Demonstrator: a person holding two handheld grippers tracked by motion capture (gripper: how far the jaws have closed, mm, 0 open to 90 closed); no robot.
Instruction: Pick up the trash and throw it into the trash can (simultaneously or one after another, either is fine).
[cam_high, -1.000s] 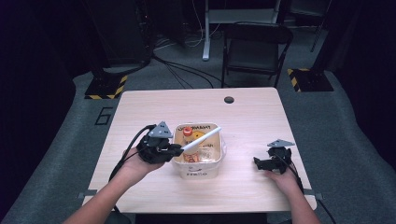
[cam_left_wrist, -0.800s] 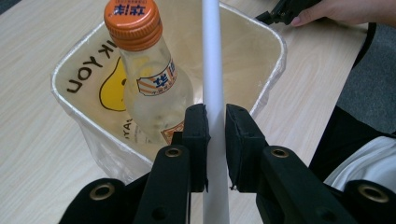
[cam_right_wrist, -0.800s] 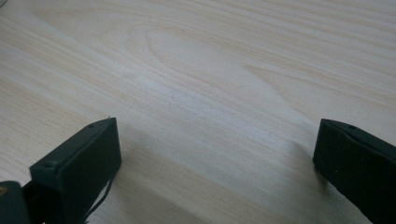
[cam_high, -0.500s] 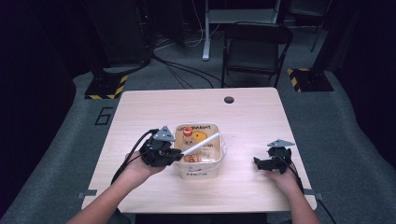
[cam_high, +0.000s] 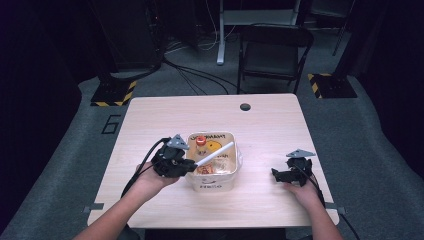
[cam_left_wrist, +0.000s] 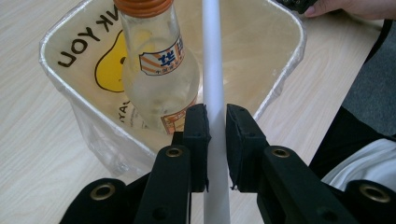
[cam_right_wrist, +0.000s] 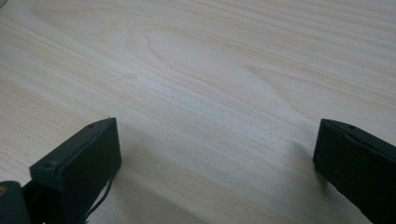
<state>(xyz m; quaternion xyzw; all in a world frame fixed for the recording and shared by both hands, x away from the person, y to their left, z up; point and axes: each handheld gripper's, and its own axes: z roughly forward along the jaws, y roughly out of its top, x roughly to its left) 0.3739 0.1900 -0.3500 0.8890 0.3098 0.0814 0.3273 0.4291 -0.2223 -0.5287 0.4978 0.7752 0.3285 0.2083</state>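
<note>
A square bin (cam_high: 220, 181) lined with a clear plastic bag stands on the table centre. Inside it lies a clear glass bottle (cam_left_wrist: 159, 65) with an orange cap (cam_high: 200, 140). My left gripper (cam_high: 191, 165) is at the bin's left rim, shut on a white tube (cam_left_wrist: 212, 70) that slants up over the bin (cam_left_wrist: 84, 88); the tube (cam_high: 215, 153) shows in the high view too. My right gripper (cam_high: 276, 174) rests low over bare wood to the right of the bin, open, with nothing between its jaws (cam_right_wrist: 215, 154).
The wooden table (cam_high: 270, 125) has a round cable hole (cam_high: 245, 106) at its far edge. A folding chair (cam_high: 272, 47) stands beyond the table. A yellow-black striped base (cam_high: 114, 93) sits on the floor at far left.
My left gripper and the white tube have shifted slightly toward the near side, the tube staying over the bin. The right gripper has not moved.
</note>
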